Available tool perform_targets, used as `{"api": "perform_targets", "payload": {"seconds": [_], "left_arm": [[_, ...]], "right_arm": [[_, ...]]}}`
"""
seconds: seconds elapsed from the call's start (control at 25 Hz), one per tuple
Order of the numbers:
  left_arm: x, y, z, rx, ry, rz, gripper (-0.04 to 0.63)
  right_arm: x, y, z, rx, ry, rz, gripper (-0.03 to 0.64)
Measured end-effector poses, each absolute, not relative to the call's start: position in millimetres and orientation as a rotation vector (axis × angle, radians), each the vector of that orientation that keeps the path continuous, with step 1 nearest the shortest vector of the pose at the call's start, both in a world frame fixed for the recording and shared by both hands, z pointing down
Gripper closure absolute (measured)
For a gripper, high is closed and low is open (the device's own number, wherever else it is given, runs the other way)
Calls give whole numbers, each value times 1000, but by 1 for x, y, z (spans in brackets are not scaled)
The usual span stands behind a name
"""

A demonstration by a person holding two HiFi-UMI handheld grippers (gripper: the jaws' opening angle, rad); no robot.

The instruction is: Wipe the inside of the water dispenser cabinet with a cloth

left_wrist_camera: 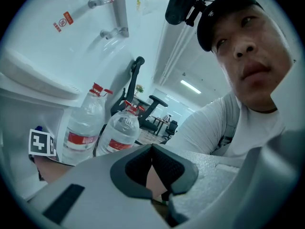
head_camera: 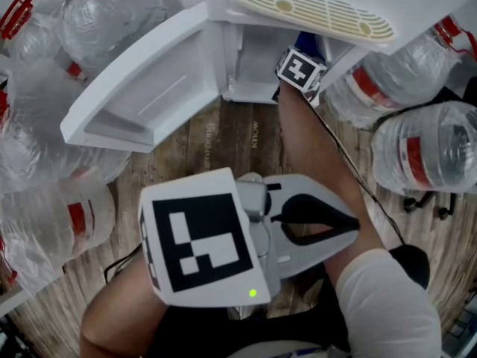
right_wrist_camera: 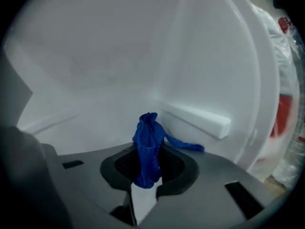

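Note:
The white water dispenser cabinet (head_camera: 257,58) stands open at the top of the head view, its door (head_camera: 145,92) swung out to the left. My right gripper (head_camera: 302,69) reaches into the opening, only its marker cube showing. Seen from the right gripper view, that gripper (right_wrist_camera: 147,168) is shut on a bunched blue cloth (right_wrist_camera: 148,140), close to the white inner wall (right_wrist_camera: 109,66) and a small ledge (right_wrist_camera: 198,118). A bit of the blue cloth (head_camera: 307,39) peeks out above the cube. My left gripper (head_camera: 354,222) is held low over the person's lap, shut and holding nothing.
Large clear water bottles crowd both sides: several at the left (head_camera: 52,215) and others at the right (head_camera: 428,144). A slotted drip tray (head_camera: 313,10) sticks out above the cabinet. A black cable (head_camera: 358,174) runs over the wooden floor (head_camera: 223,144).

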State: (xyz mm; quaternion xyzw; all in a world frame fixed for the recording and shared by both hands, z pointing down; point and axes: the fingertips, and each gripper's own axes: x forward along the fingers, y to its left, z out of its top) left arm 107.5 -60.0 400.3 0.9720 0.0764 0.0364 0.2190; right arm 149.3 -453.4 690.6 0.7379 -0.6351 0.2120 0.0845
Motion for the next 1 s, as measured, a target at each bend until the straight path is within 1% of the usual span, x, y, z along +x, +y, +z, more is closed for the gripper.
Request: {"api": "perform_targets", "payload": {"seconds": [0.4,0.56,0.68,0.8,1.0], "left_arm": [[107,-62,405,2668,234,95,592],[106,-62,406,2660,235,95,592],[106,-61,405,2661,240,91,592],[106,-60,403,2665,247,90,592],[105,-55,401,2684,248,100,592]], "right_arm": [[164,-405,688,2240,-1841,597,541],[183,-369,692,2305,-1774,659,541],[183,-353,698,2302,-1773,681,541],[170,-356,698,2273,-1805,660,541],[142,-404,691,2222,-1890,613,541]]}}
